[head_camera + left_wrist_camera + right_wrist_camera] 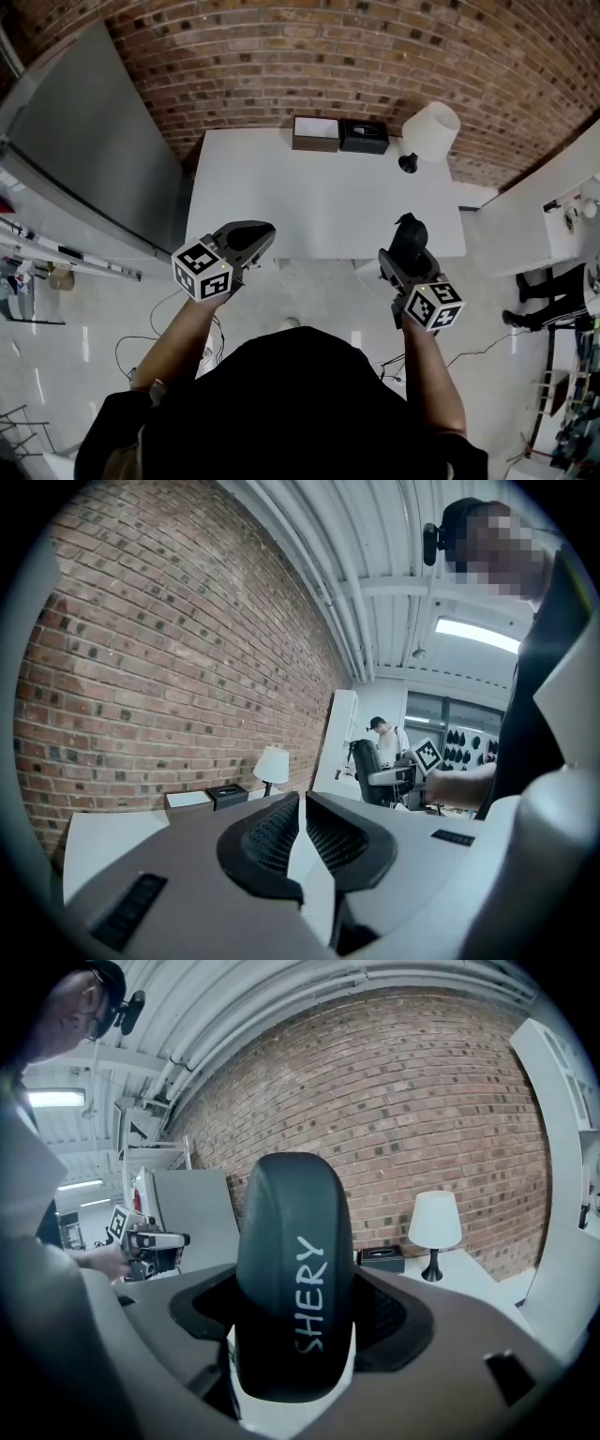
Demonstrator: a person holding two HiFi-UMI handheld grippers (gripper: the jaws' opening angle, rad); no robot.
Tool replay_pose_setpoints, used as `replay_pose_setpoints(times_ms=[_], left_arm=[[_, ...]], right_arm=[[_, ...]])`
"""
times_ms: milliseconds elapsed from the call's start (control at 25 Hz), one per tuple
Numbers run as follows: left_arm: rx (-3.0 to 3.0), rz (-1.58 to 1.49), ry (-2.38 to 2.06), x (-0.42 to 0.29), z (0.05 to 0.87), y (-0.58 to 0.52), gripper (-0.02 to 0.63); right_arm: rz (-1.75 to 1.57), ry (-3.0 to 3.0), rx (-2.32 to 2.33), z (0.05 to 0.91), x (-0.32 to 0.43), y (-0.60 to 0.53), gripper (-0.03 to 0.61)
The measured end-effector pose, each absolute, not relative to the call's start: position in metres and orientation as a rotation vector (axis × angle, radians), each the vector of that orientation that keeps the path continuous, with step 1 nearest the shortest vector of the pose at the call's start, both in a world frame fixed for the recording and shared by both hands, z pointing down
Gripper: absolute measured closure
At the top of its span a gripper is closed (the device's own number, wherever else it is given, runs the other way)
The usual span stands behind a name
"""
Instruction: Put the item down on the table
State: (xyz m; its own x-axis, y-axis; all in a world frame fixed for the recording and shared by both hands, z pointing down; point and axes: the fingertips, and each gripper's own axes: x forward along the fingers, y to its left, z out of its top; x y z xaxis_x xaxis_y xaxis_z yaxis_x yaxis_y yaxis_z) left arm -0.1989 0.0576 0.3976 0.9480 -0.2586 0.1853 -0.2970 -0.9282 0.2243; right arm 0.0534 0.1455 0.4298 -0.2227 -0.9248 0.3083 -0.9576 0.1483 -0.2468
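Note:
The item is a black oblong case (293,1316) with white lettering "SHERY". My right gripper (295,1340) is shut on it, and the case stands up between the jaws. In the head view the case (410,232) and right gripper (409,246) hang over the front right edge of the white table (319,197). My left gripper (262,234) is held at the table's front left edge. Its jaws are shut, nearly touching, with nothing between them (302,817).
At the table's back edge stand a brown box (316,133), a black box (365,136) and a white lamp (429,131). A brick wall runs behind. A large grey panel (84,141) leans at the left. A person (380,738) stands by a chair in the background.

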Motion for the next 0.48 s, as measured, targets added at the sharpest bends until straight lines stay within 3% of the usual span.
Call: replay_pose_setpoints(times_ms=[480], left_arm=[[2.816, 0.233, -0.398, -0.192, 0.406, 0.041, 0.574]], right_arm=[[0.662, -2.3, 1.928, 0.444, 0.061, 0.127, 0.225]])
